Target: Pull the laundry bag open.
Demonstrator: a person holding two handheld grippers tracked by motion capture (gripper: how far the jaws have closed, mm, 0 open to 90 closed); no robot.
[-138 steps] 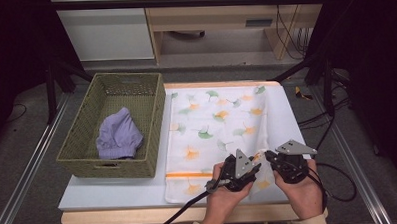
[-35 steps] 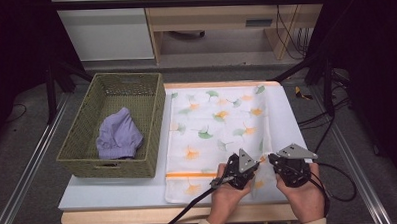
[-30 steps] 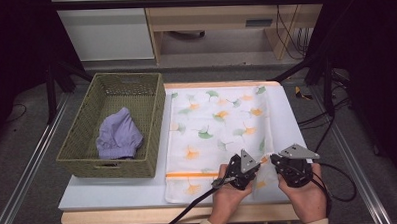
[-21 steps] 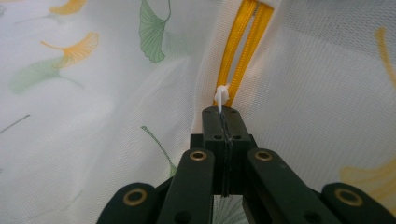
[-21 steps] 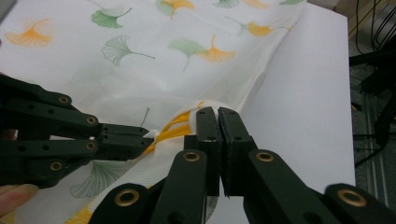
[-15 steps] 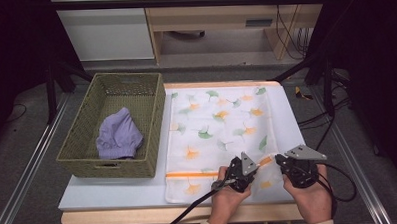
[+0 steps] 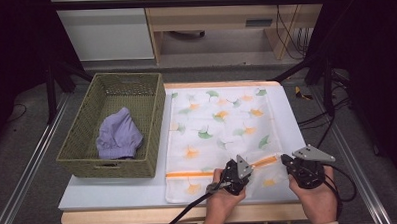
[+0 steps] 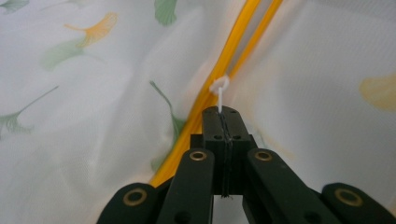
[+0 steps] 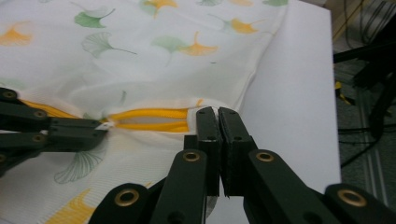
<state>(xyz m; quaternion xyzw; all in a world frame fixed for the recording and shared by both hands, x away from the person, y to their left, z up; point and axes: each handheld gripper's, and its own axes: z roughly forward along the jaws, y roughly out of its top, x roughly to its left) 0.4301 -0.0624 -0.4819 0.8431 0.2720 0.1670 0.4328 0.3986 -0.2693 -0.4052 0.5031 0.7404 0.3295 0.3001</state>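
Note:
A white cloth bag (image 7: 222, 121) printed with ginkgo leaves lies flat on the table, with an orange zipper (image 7: 266, 161) across its near end. My left gripper (image 7: 249, 167) is shut on the small white zipper pull (image 8: 219, 89). Beyond the pull the zipper (image 8: 243, 32) splits into two orange tracks. My right gripper (image 7: 284, 160) is shut on the bag's edge (image 9: 212, 108) at the zipper's right end (image 9: 154, 119). In the right gripper view the left gripper (image 9: 105, 128) comes in from the left, and the open stretch lies between the two.
A woven green basket (image 7: 113, 167) stands left of the bag with a lilac cloth (image 7: 120, 137) inside. The white tabletop (image 7: 114, 195) ends just below the hands. Bare table (image 9: 294, 93) lies right of the bag, with cables past its edge.
The right gripper has shifted a little to the right, away from the left one. A short orange stretch of open zipper now shows between them.

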